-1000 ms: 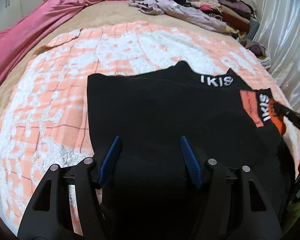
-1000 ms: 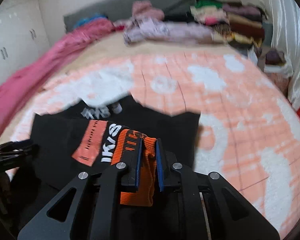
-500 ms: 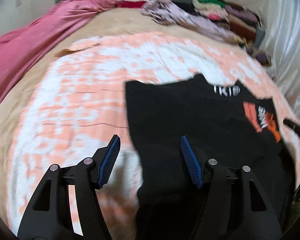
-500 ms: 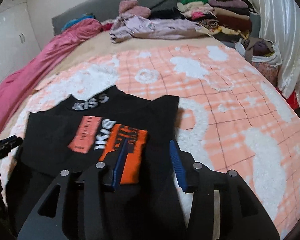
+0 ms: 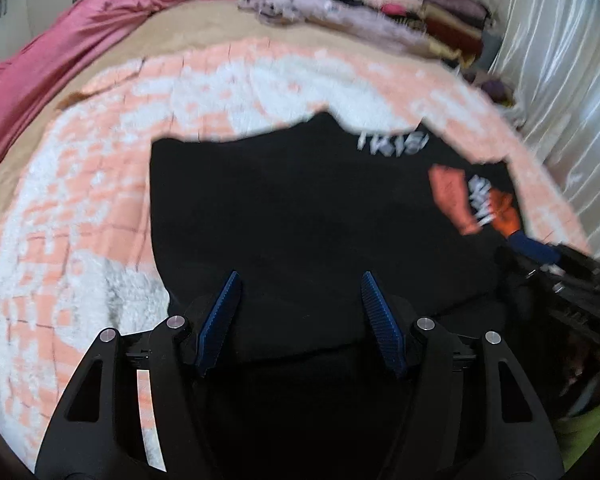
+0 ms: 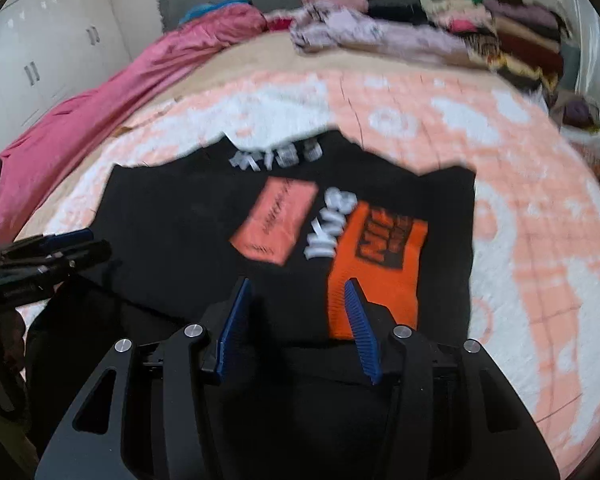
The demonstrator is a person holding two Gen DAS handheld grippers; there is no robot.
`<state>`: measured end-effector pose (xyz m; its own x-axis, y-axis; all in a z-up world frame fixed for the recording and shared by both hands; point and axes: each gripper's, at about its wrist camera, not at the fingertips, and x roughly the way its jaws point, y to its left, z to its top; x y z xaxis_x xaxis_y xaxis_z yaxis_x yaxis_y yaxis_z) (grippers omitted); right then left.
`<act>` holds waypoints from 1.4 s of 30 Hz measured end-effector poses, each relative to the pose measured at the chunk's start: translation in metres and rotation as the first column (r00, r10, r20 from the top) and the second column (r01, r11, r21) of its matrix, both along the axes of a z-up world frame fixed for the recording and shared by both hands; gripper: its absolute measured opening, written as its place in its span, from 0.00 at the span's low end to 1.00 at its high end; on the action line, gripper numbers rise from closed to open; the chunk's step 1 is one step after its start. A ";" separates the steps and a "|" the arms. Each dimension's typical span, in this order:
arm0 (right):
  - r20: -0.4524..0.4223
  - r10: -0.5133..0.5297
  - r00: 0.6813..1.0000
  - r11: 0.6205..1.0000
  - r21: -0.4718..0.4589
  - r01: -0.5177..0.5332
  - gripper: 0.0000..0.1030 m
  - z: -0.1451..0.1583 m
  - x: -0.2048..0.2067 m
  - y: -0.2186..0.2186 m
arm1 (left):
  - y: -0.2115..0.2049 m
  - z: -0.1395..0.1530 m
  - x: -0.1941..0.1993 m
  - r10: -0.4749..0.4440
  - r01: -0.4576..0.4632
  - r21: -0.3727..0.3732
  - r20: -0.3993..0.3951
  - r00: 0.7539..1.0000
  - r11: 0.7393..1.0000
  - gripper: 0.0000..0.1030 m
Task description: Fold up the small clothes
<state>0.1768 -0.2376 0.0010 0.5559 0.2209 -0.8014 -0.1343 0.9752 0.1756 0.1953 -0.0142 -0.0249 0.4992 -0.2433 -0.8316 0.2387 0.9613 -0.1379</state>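
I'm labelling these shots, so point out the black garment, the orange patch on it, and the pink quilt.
black garment (image 6: pixel 172 240), right wrist view, on its plain black left half.
orange patch (image 6: pixel 379 248), right wrist view, near its dark print.
pink quilt (image 6: pixel 112 92), right wrist view, along its long middle fold.

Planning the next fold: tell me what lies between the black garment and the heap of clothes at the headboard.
Right wrist view: only bare peach-and-white blanket and beige sheet between black garment and clothes heap.

Black garment (image 6: pixel 172 240) with orange and salmon patches and blurred, apparently white lettering lies on a peach-and-white checked blanket (image 6: pixel 539 216).
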 end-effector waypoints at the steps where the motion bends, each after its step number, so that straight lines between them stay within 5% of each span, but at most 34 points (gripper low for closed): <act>1: -0.012 -0.014 1.000 1.000 0.006 0.015 0.46 -0.005 0.000 -0.003 | 0.000 -0.007 0.001 -0.004 0.004 0.003 -0.005 1.000 1.000 0.53; 5: -0.005 -0.026 1.000 0.999 0.032 0.026 0.47 -0.010 -0.001 -0.007 | 0.004 -0.009 -0.001 -0.019 0.019 -0.011 0.011 1.000 1.000 0.53; 9: 0.008 -0.023 1.000 0.999 0.046 0.023 0.58 -0.003 -0.006 -0.008 | 0.009 -0.001 -0.005 -0.015 0.016 -0.038 0.013 1.000 0.999 0.54; 15: 0.051 -0.056 0.997 0.994 0.092 0.052 0.63 0.015 -0.021 -0.019 | 0.011 0.017 -0.018 0.002 0.000 -0.050 0.037 0.999 0.999 0.65; 19: 0.092 -0.086 0.992 0.992 0.097 0.077 0.82 0.027 -0.034 -0.027 | 0.013 0.028 -0.026 0.031 -0.029 -0.034 0.054 0.998 0.999 0.91; 42: 0.212 -0.184 0.960 0.978 0.137 0.157 0.88 0.094 -0.110 -0.081 | 0.021 0.060 -0.077 0.030 -0.029 -0.006 0.108 0.994 1.000 0.91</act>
<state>0.0672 -0.3186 0.0948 0.7547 0.1922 -0.6273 -0.0163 0.9613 0.2750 0.1180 0.0066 0.0353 0.5929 -0.2308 -0.7715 0.2238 0.9675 -0.1174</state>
